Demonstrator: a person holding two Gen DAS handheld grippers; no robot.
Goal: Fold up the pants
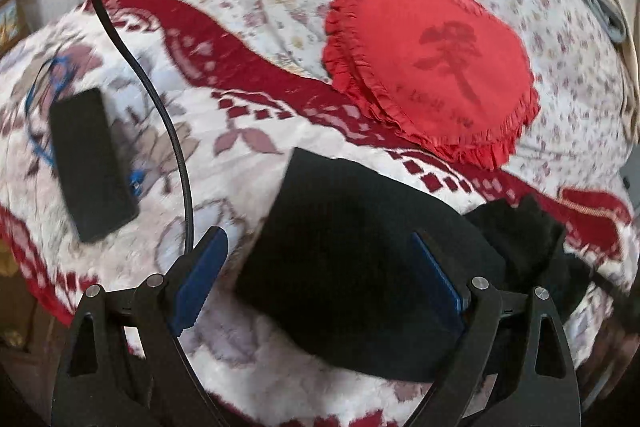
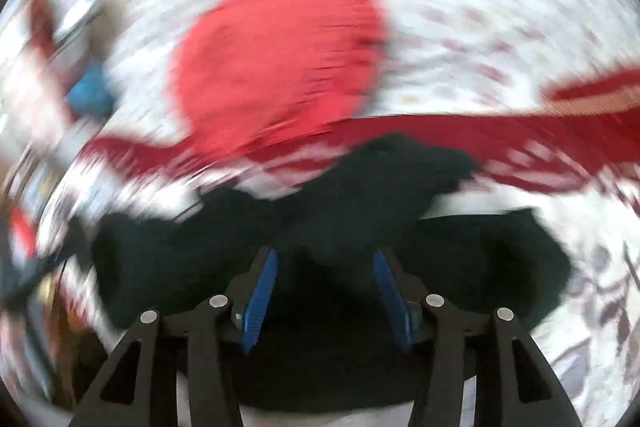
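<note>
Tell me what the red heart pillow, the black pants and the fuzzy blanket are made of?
Pillow: looks like matte woven cloth, maybe cotton, with a gathered frill edge and a dark print.
Pants: a soft dark fabric with no shine; it lies in a flat fold, and the weave is too dark to tell.
Blanket: seems a plush fleece, since its surface looks fuzzy.
</note>
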